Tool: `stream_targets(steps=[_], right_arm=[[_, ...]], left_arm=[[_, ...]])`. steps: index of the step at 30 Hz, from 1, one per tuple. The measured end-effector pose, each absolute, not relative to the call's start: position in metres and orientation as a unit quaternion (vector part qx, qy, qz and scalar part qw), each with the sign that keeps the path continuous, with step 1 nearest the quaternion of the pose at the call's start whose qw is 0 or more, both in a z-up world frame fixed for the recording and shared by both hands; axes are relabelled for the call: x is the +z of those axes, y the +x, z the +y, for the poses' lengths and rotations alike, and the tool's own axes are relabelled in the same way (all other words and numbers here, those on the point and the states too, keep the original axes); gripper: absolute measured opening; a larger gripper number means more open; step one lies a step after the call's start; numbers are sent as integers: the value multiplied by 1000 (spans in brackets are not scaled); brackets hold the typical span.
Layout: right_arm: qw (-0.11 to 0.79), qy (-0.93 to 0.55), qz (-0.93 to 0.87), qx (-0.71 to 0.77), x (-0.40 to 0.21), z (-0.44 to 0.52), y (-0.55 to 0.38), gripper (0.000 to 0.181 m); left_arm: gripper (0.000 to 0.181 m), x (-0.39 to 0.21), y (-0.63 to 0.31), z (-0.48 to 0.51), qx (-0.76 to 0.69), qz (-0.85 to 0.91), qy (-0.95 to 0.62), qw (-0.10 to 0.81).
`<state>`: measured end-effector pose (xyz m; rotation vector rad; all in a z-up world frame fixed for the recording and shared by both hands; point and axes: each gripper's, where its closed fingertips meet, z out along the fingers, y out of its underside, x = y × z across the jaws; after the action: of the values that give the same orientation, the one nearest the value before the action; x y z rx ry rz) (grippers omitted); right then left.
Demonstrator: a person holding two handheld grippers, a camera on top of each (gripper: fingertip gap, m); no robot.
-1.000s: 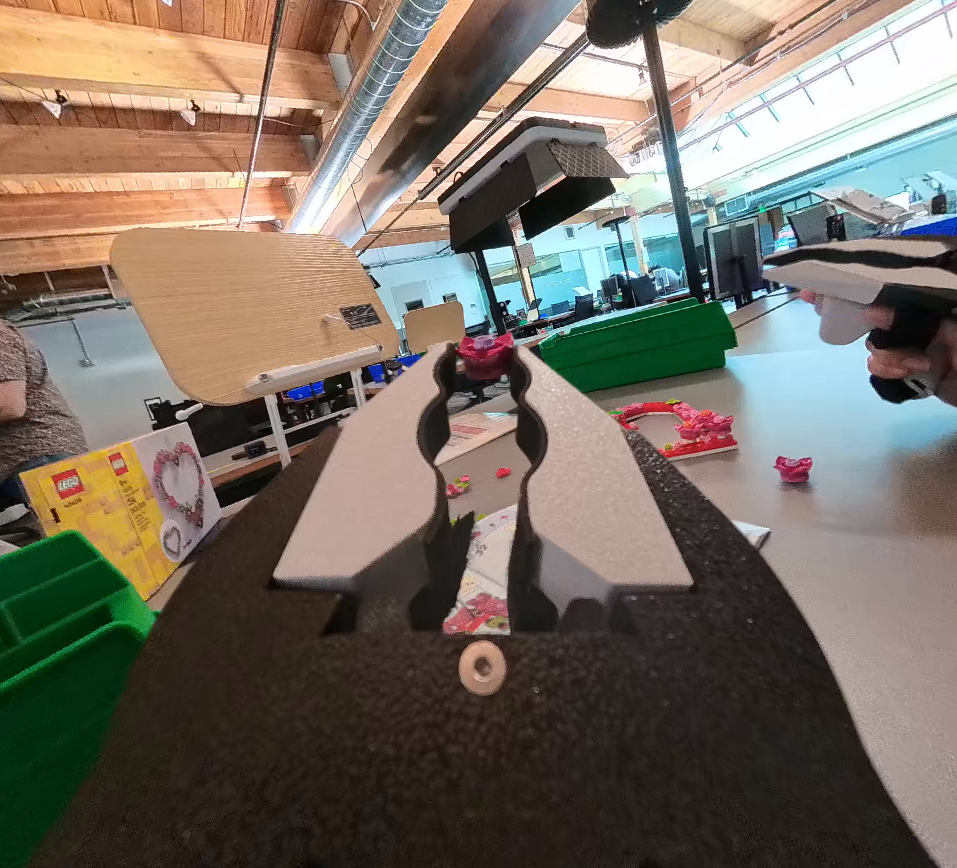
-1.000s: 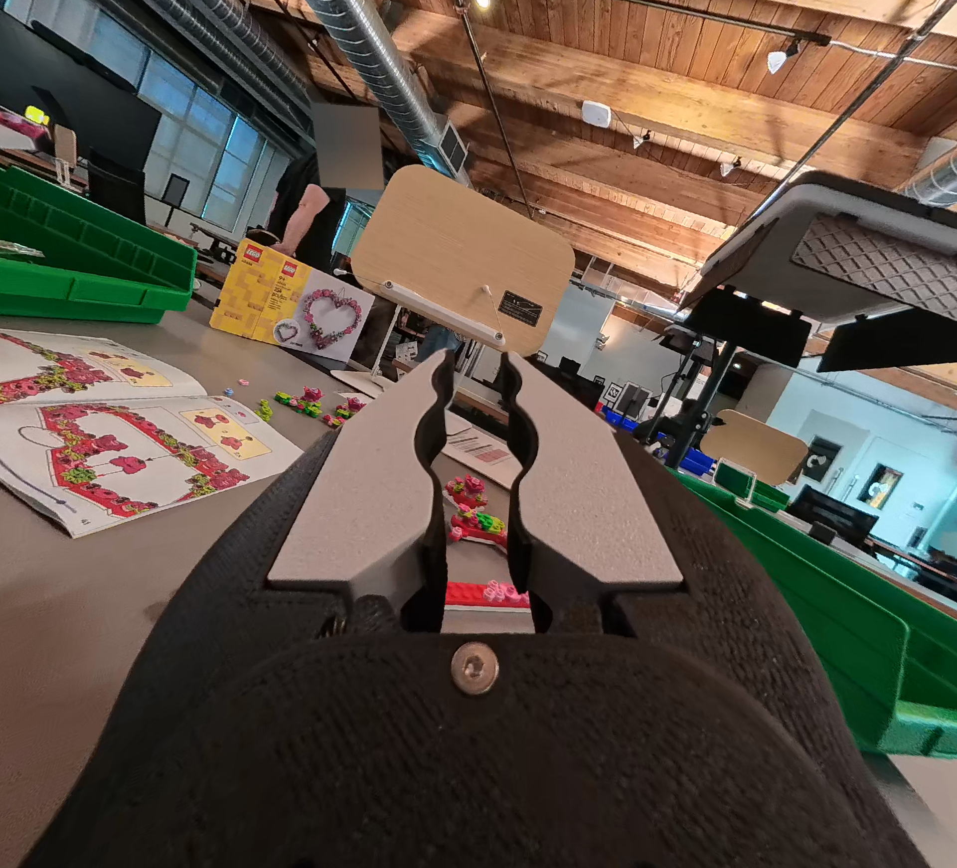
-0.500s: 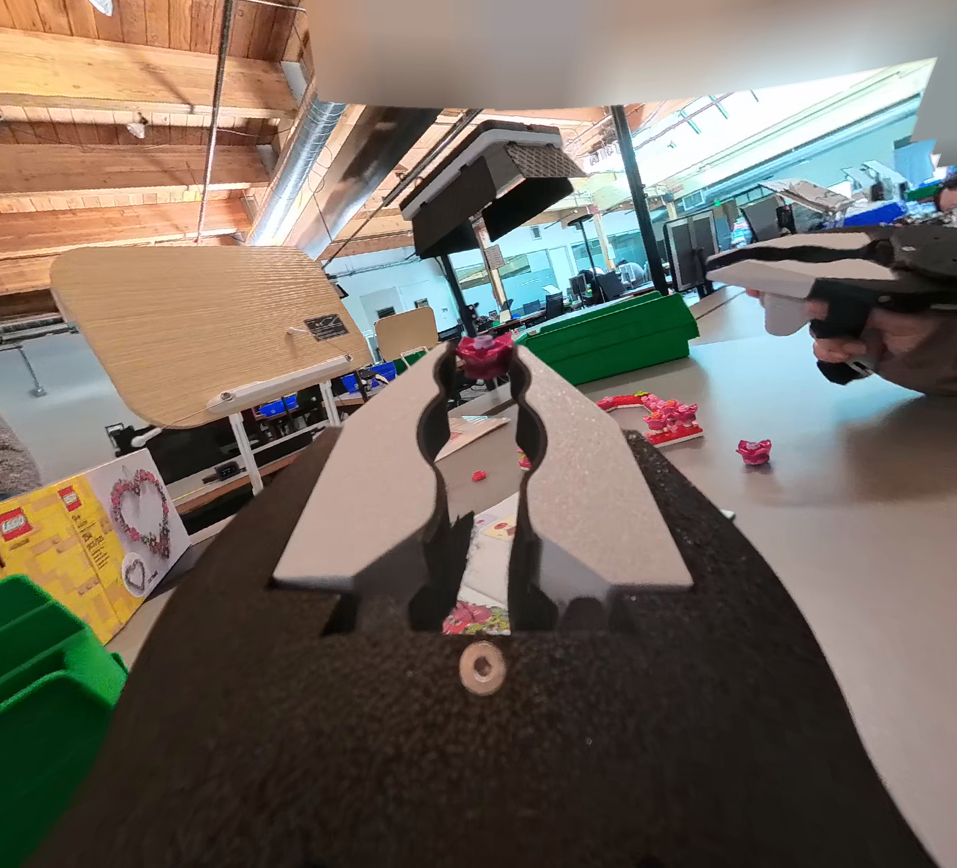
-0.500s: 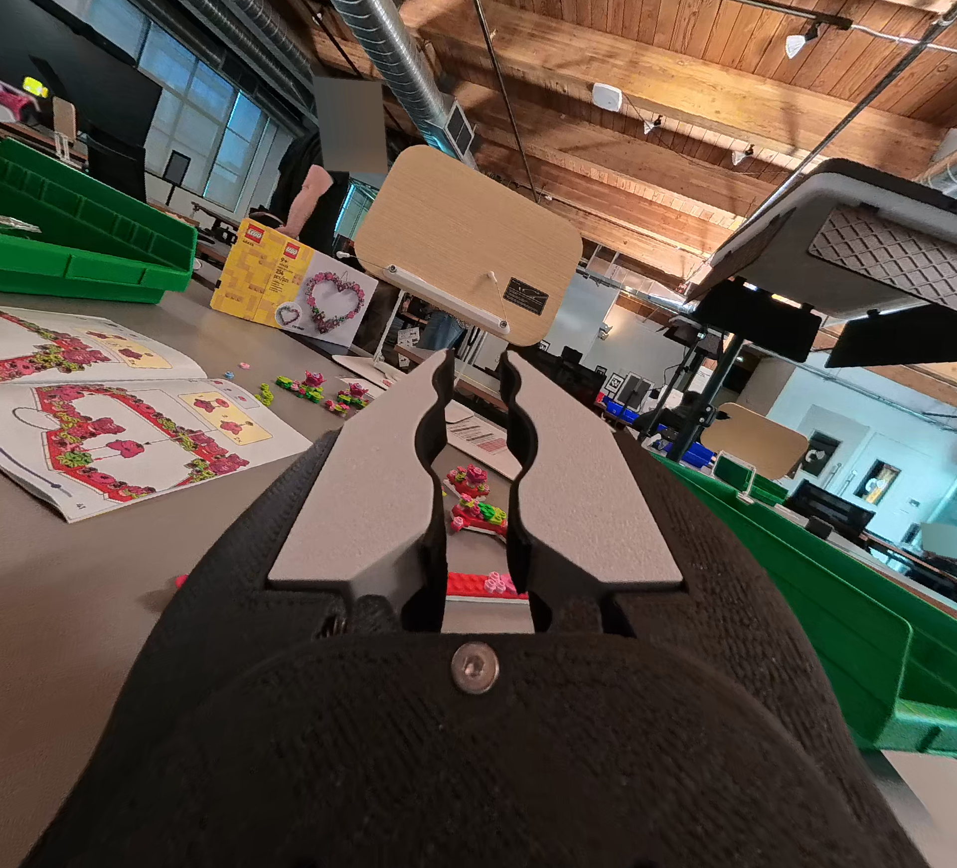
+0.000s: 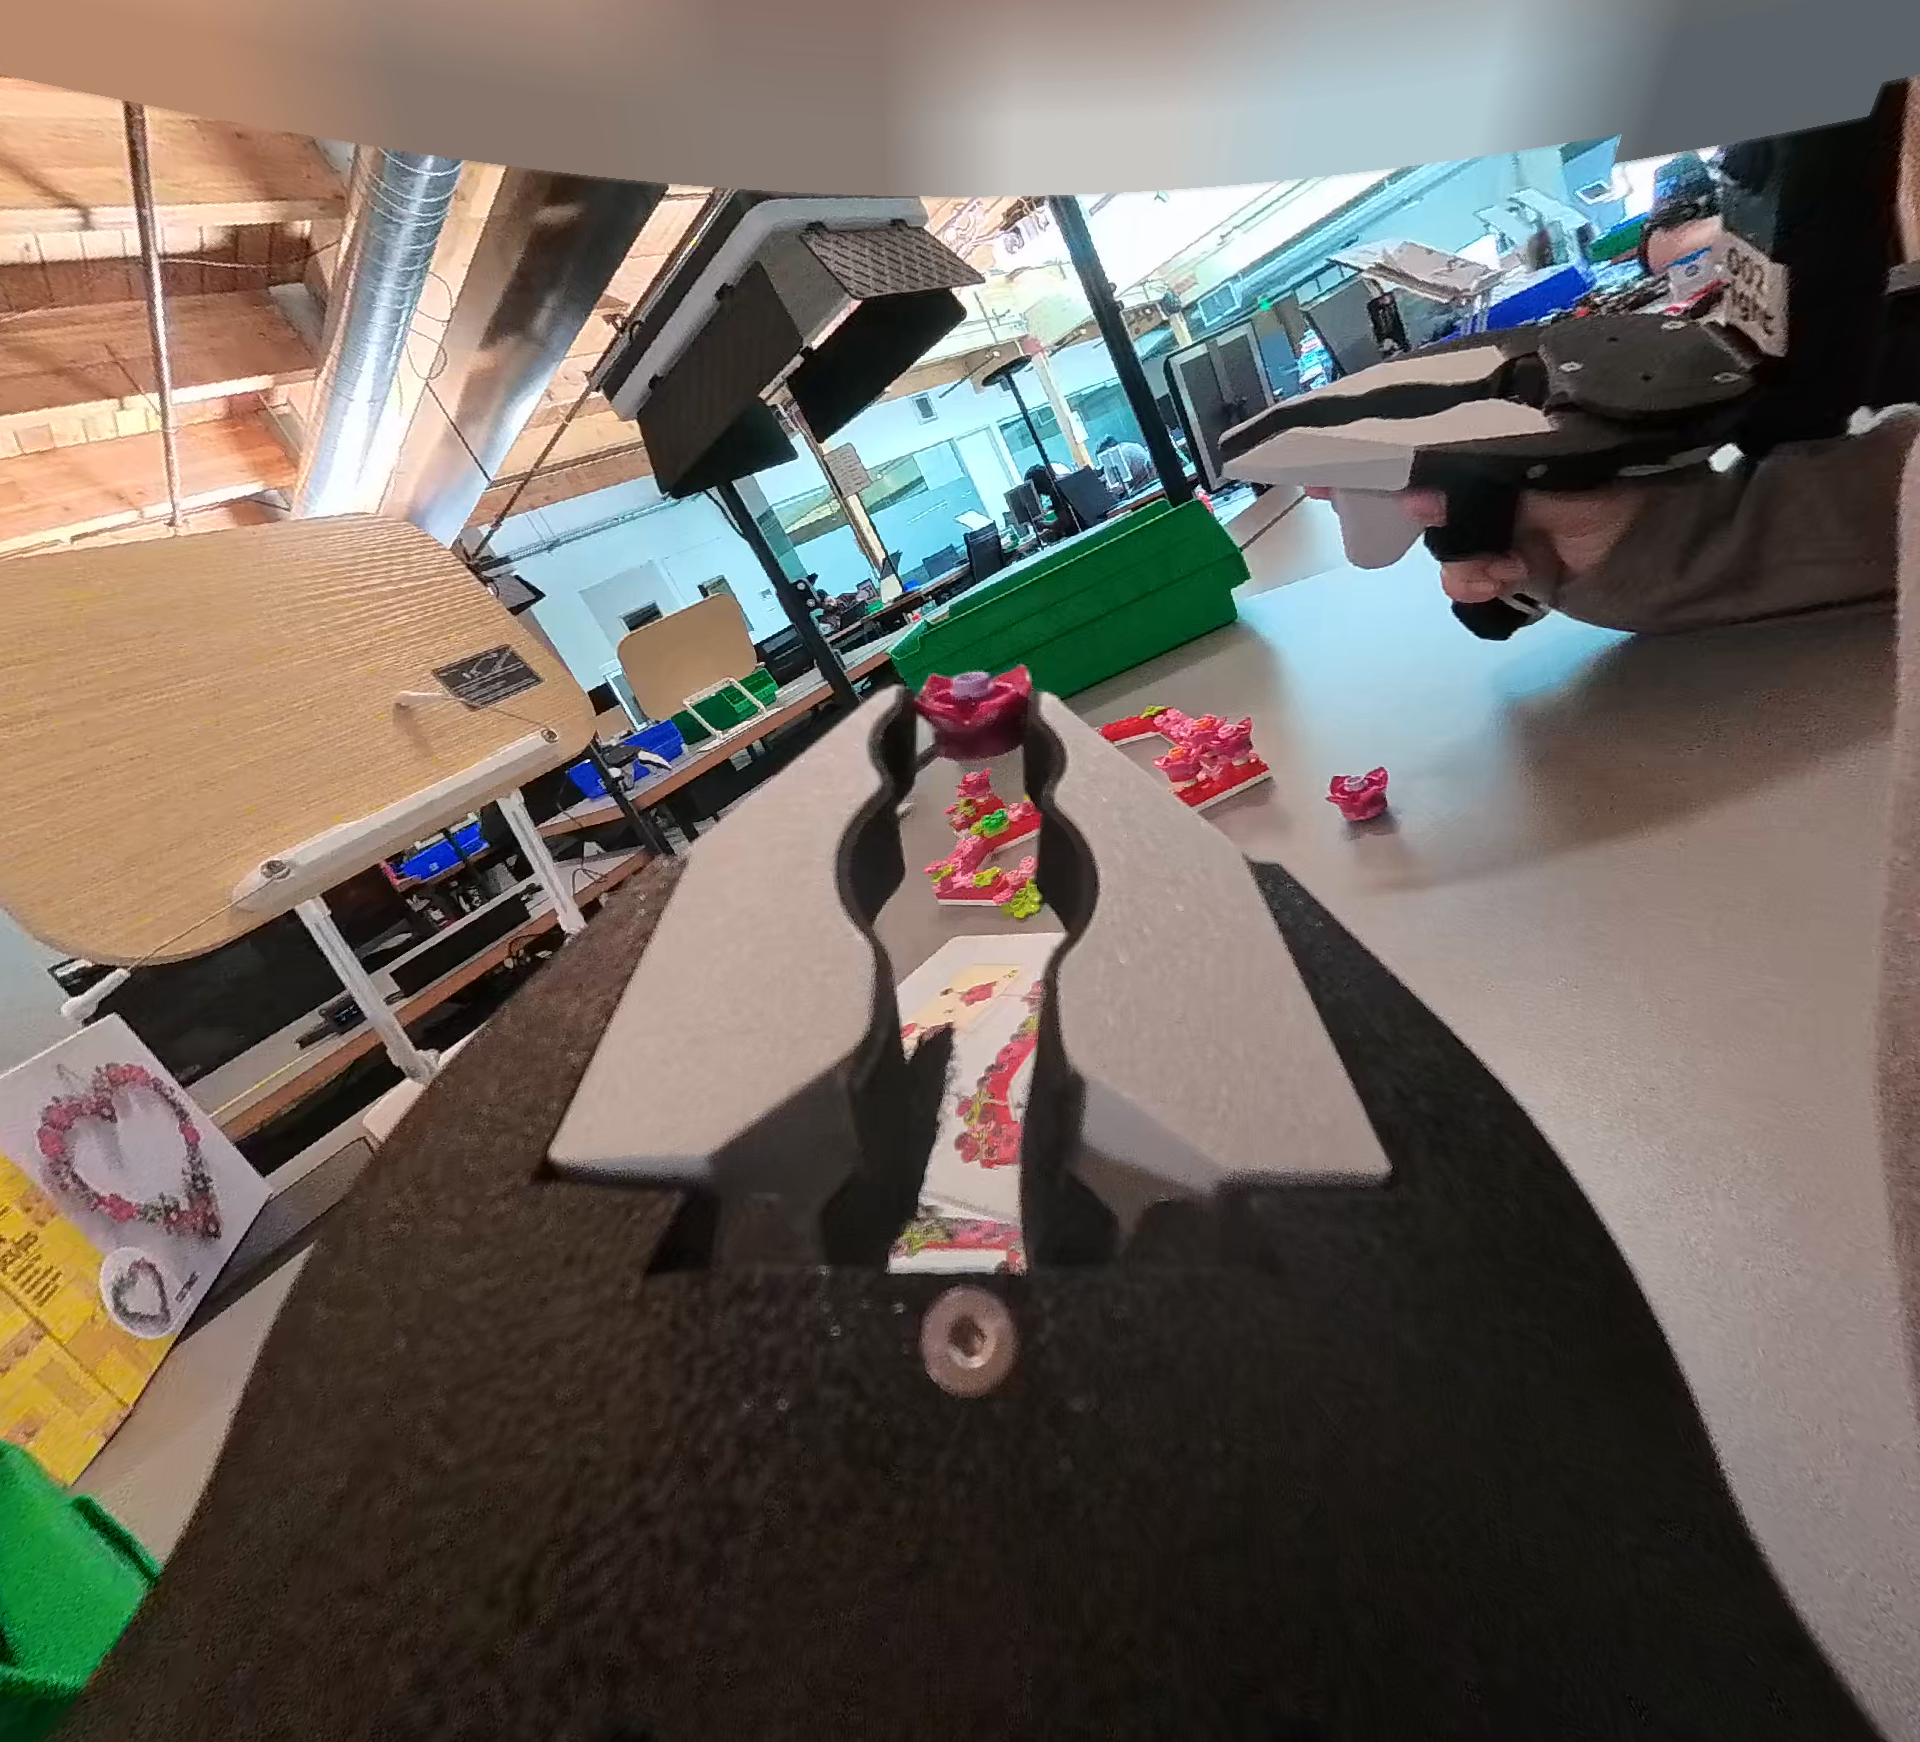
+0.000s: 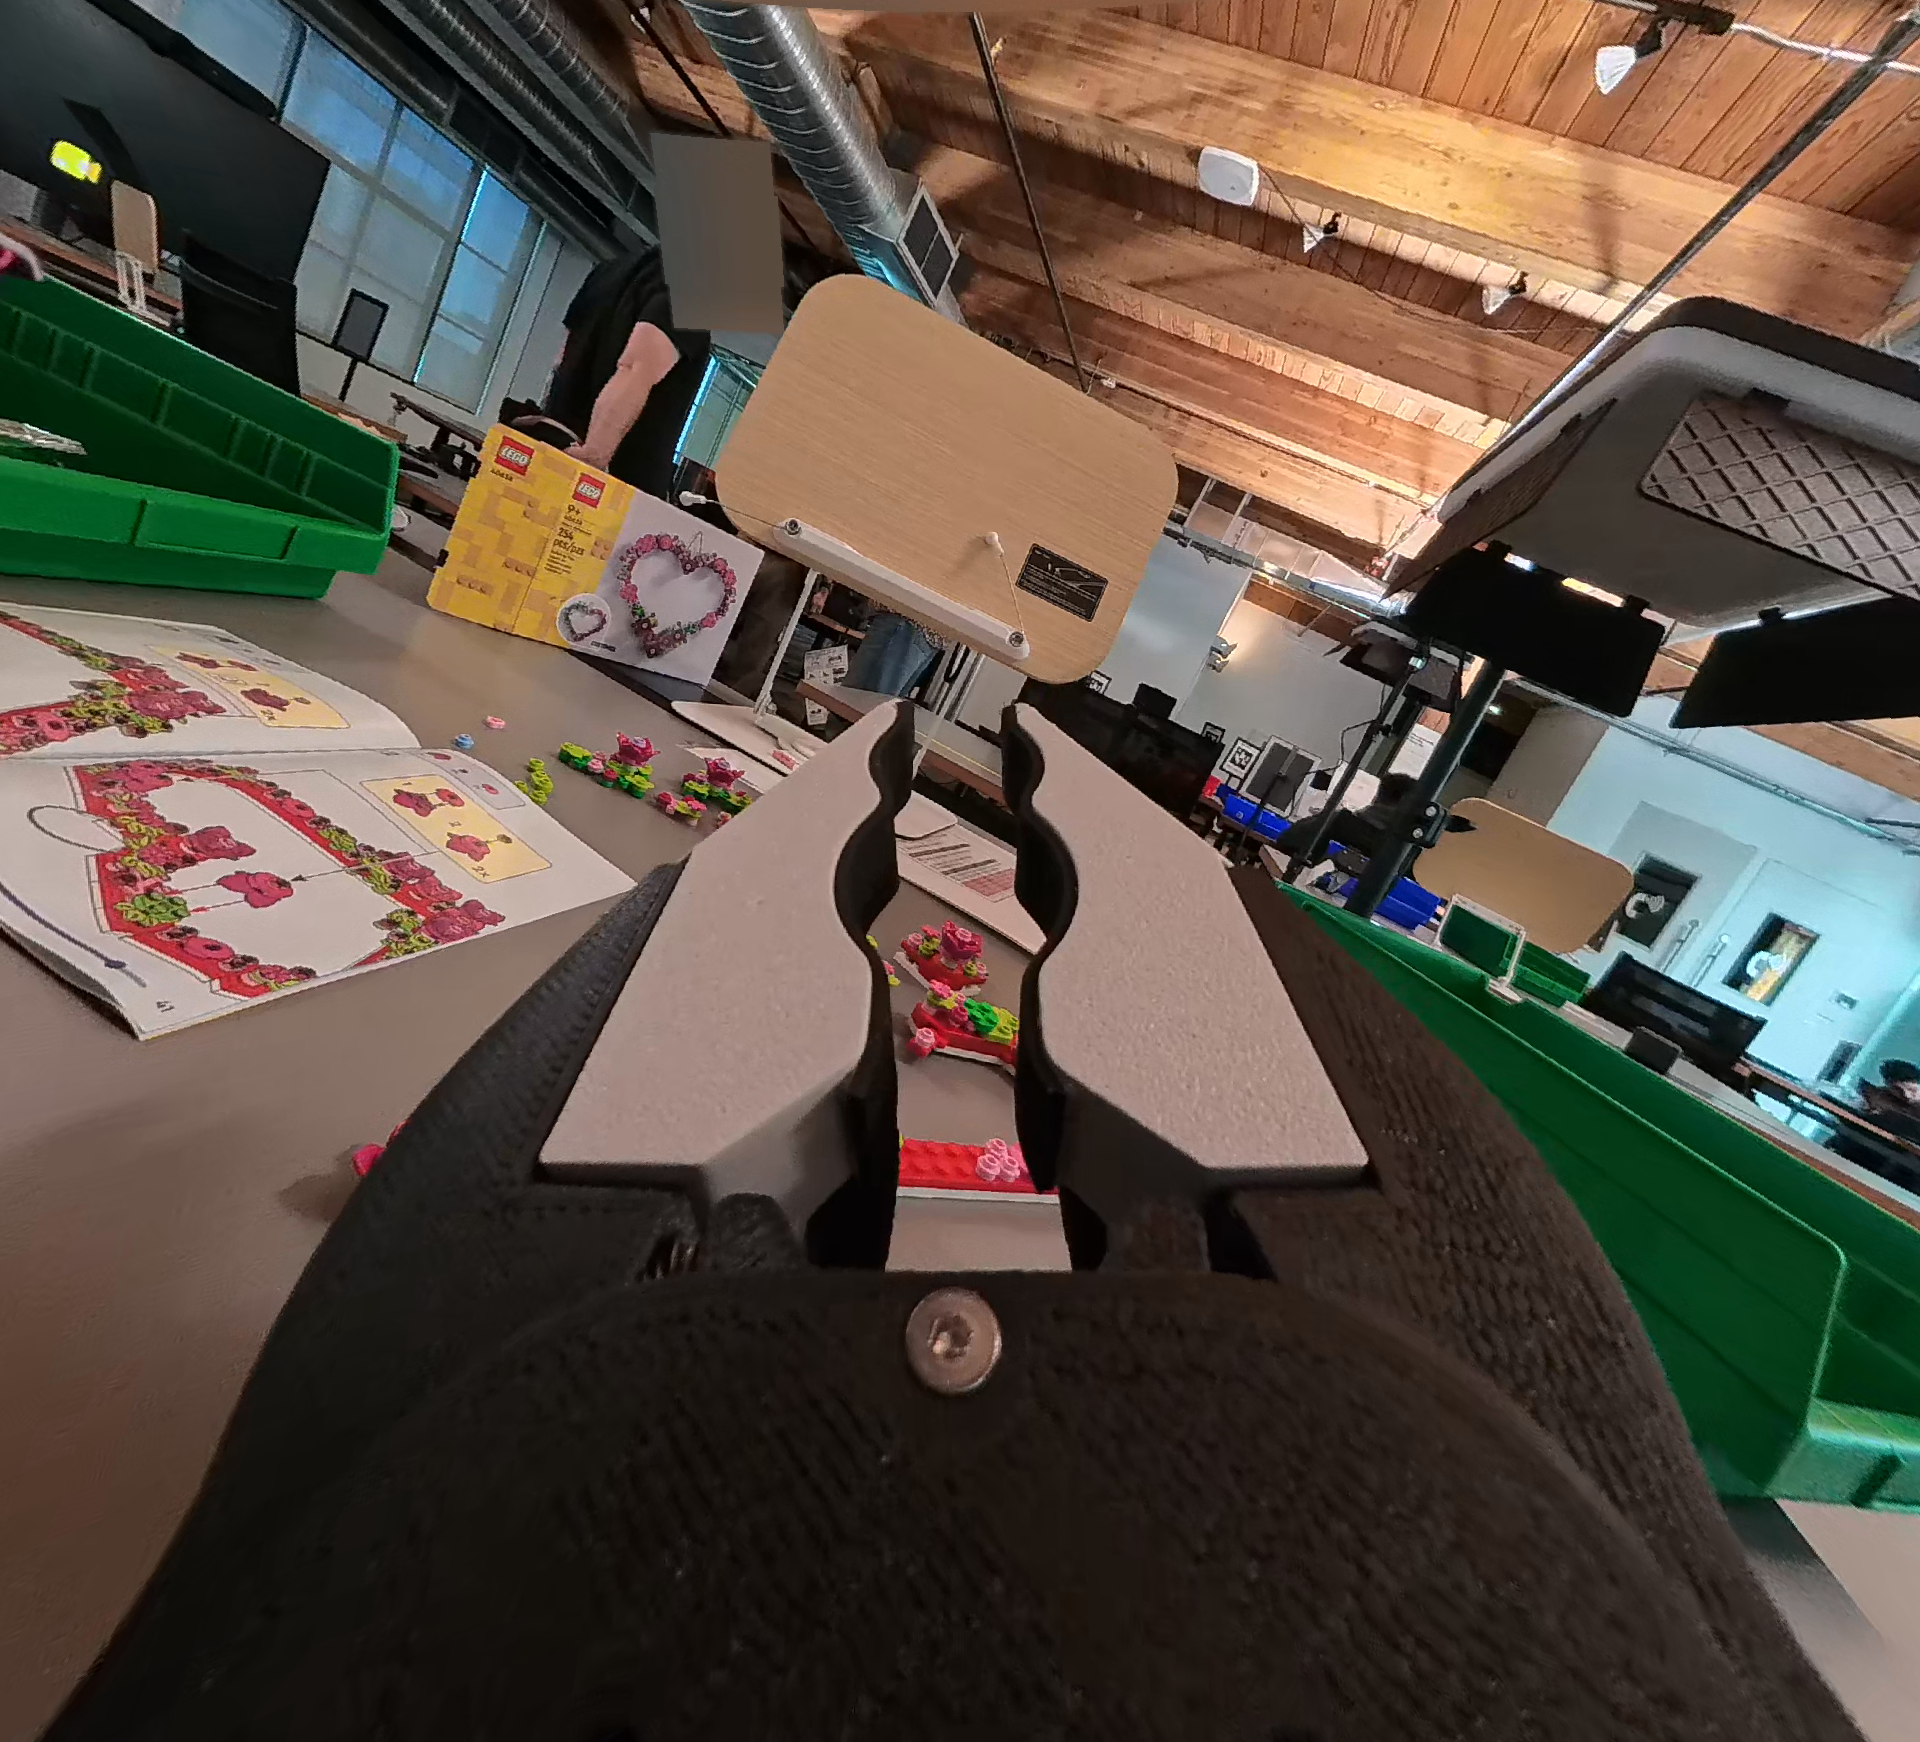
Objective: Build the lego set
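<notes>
My left gripper (image 5: pixel 971 716) is shut on a dark pink lego flower (image 5: pixel 971 713) at its fingertips, held above the table. Beyond it lie two red heart-frame sections with pink flowers (image 5: pixel 1195 752) (image 5: pixel 987 851) and a loose pink flower (image 5: pixel 1358 793). My right gripper (image 6: pixel 956 721) is narrowly open and empty, low over a red plate with a pink stud (image 6: pixel 966 1167), facing the frame sections (image 6: pixel 966 1027). It also shows in the left wrist view (image 5: pixel 1236 445) at upper right, held by a hand. The open instruction booklet (image 6: pixel 260 851) lies at left.
Green bins stand at left (image 6: pixel 187 487) and right (image 6: pixel 1662 1173). The yellow lego box (image 6: pixel 592 570) and a wooden book stand (image 6: pixel 945 487) stand at the back. Small green-and-pink flower clusters (image 6: pixel 623 767) lie by the booklet. A person (image 6: pixel 623 383) stands behind the table. Across from one pair of fingers to the other is roughly 20 centimeters.
My left gripper has turned right and tipped down with the flower still in it, bringing the frame sections into view. The right gripper has moved only slightly and stays empty.
</notes>
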<state>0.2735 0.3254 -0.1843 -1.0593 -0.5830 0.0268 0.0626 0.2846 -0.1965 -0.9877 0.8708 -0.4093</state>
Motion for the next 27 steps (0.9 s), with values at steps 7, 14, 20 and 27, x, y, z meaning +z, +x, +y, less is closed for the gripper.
stream_targets(steps=[7,14,20,27], right_arm=[[822,-497,-277,12,-185,325,272,15],[818,-496,-290,6,-187,324,268,14],[818,-497,-288,8,-187,325,269,14],[818,-498,-288,8,-187,325,269,14]], left_arm=[[18,-199,66,281,-193,415,-455,764],[18,-205,75,273,-206,444,-448,748],[18,-207,77,271,-209,451,-448,743],[18,-208,77,272,-209,452,-449,742]])
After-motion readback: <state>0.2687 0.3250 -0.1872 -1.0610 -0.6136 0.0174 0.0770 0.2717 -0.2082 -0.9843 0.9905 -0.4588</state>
